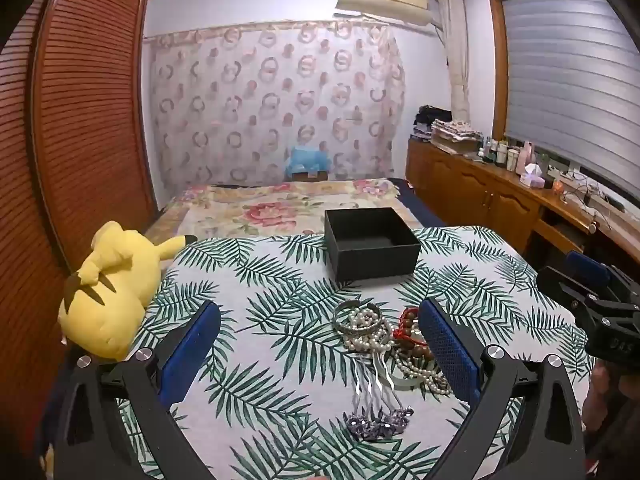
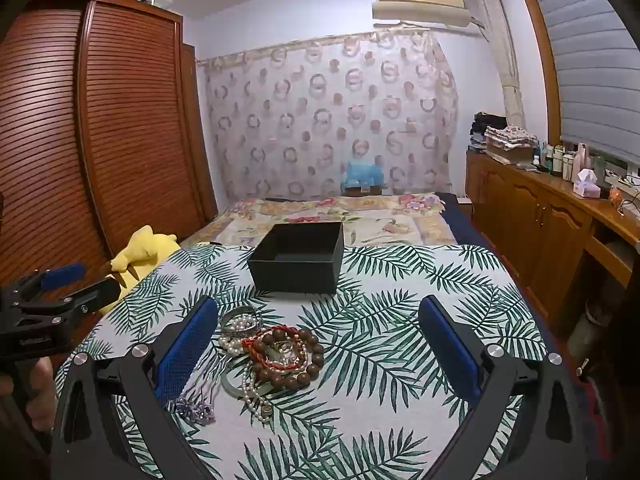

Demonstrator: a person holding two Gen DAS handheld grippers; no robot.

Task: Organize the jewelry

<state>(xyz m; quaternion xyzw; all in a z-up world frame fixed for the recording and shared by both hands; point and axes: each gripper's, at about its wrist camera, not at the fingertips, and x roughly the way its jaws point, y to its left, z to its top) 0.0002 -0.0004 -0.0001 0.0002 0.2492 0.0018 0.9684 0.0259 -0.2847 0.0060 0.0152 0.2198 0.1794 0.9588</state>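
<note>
Jewelry heap (image 2: 264,352) lies mid-table on the leaf-print cloth (image 2: 400,360), just in front of the open black box (image 2: 298,258). Wooden bead bracelet (image 2: 304,354) lies flat with a red cord (image 2: 272,346) across it; pearl strand (image 2: 252,394) trails toward the camera. Silver hairpin (image 1: 374,384) runs lengthwise toward the camera, purple flower end (image 1: 376,426) nearest, prongs toward the box. Left gripper (image 1: 320,344) wide, holding nothing. Right gripper (image 2: 318,340) wide, holding nothing. Yellow plush toy (image 1: 108,288) at the table's left edge.
</note>
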